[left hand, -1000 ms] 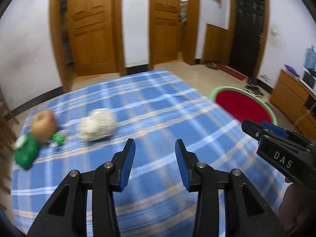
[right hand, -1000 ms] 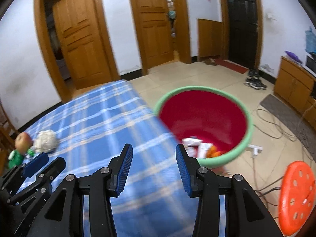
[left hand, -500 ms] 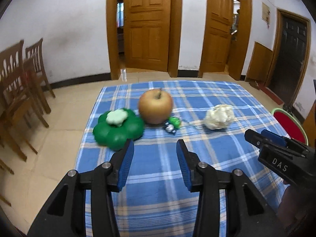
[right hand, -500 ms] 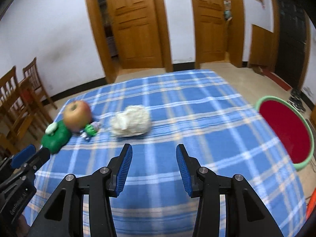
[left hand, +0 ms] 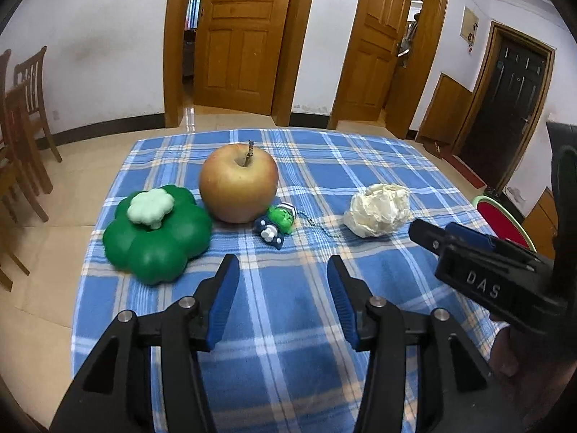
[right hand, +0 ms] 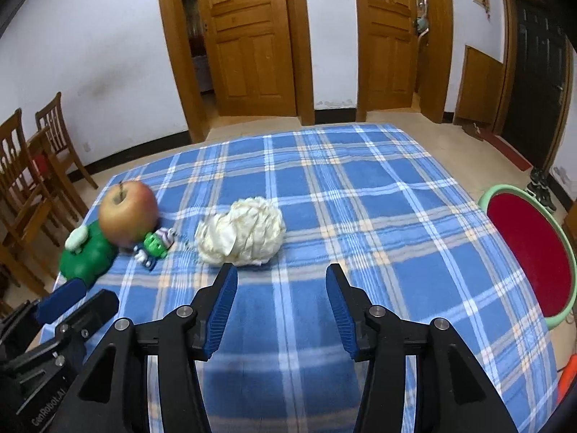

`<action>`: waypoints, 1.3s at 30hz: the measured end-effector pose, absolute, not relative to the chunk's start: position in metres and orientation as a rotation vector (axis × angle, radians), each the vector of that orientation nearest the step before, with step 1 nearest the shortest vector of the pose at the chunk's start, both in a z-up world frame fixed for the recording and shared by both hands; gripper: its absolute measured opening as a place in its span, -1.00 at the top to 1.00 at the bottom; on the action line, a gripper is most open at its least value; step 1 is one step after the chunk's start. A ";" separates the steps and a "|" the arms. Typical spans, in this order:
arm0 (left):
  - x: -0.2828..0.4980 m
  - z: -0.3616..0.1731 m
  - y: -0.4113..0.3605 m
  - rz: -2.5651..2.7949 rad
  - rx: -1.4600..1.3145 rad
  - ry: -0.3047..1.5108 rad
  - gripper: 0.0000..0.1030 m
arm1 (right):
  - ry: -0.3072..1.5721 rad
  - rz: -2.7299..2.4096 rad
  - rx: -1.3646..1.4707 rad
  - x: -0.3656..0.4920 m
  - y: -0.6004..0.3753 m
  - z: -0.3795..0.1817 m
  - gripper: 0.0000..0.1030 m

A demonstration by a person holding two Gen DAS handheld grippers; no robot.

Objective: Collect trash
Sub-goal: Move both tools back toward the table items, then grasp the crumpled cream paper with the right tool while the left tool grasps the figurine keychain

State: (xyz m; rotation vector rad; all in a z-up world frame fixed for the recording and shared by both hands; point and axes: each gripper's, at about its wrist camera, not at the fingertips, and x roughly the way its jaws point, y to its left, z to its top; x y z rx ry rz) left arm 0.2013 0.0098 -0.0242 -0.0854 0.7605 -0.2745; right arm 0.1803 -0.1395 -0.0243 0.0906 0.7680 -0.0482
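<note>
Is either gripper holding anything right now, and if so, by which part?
Nothing is held. The left gripper and right gripper both have empty jaws that have just been opening, above the tablecloth; the crumpled paper lies untouched.

**Q:** What is the construction of the left gripper?

**A:** Matte black plastic frame. Two angled arms, each with triangular cut-outs. Each arm carries two round silver screw heads near the finger joint. The fingers are lined on their inner faces with ribbed blue pads.

**Q:** Does the right gripper differ?

**A:** Same build: black arms, silver screws, blue ribbed pads on the fingers. Seen from the left wrist camera, its side housing bears white embossed letters "DAS". From the right wrist camera, the left unit's housing, near left, shows pale lettering reading "GenRobot.AI".

**Q:** Any cables or sleeves?

**A:** None discernible. Part of a hand appears behind the right unit.
</note>
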 end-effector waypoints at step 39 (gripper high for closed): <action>0.275 -0.051 -0.012 -0.116 -0.180 0.885 0.43 | 0.833 0.034 0.075 0.237 -0.147 -0.046 0.19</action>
